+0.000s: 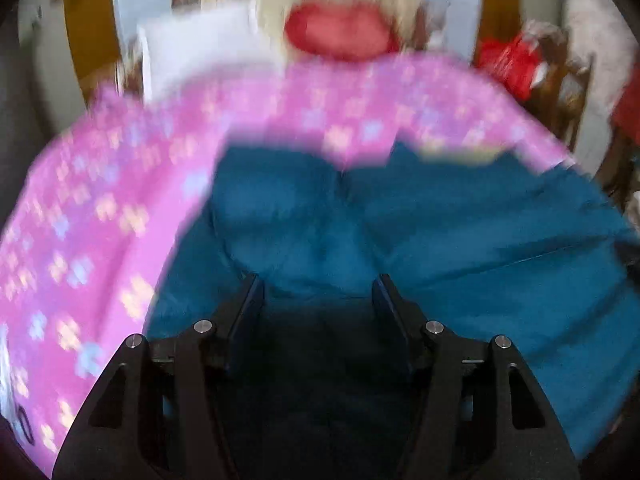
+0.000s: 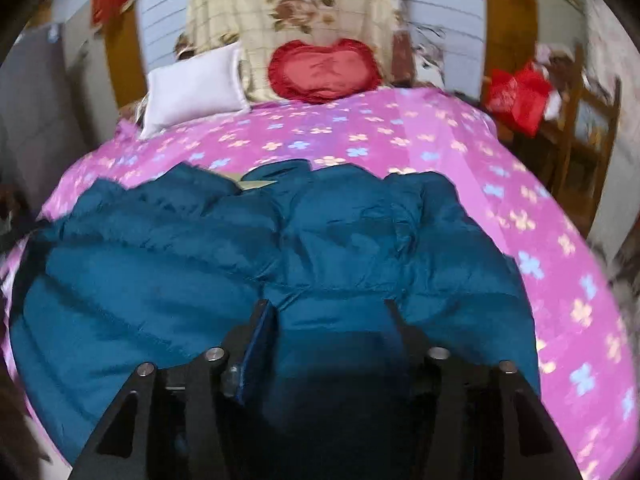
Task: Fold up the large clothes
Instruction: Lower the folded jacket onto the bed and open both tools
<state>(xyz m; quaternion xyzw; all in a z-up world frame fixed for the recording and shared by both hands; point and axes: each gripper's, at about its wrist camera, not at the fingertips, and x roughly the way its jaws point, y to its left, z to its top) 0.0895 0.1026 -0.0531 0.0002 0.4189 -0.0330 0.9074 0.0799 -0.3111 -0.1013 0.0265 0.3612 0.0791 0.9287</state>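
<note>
A large teal padded jacket [image 2: 224, 248] lies spread on a bed with a pink flowered cover [image 2: 400, 132]. It also shows in the blurred left wrist view [image 1: 460, 232]. My left gripper [image 1: 318, 280] is open, low over the jacket's left part, with fabric between its fingers. My right gripper [image 2: 328, 304] is open, low over the jacket's right part, with fabric bulging between its fingers. I cannot tell whether either gripper touches the cloth.
A white pillow [image 2: 192, 88] and a red heart-shaped cushion [image 2: 320, 70] lie at the head of the bed. A red bag [image 2: 520, 96] sits on a wooden chair [image 2: 588, 120] to the right. The pink cover [image 1: 100, 200] extends left of the jacket.
</note>
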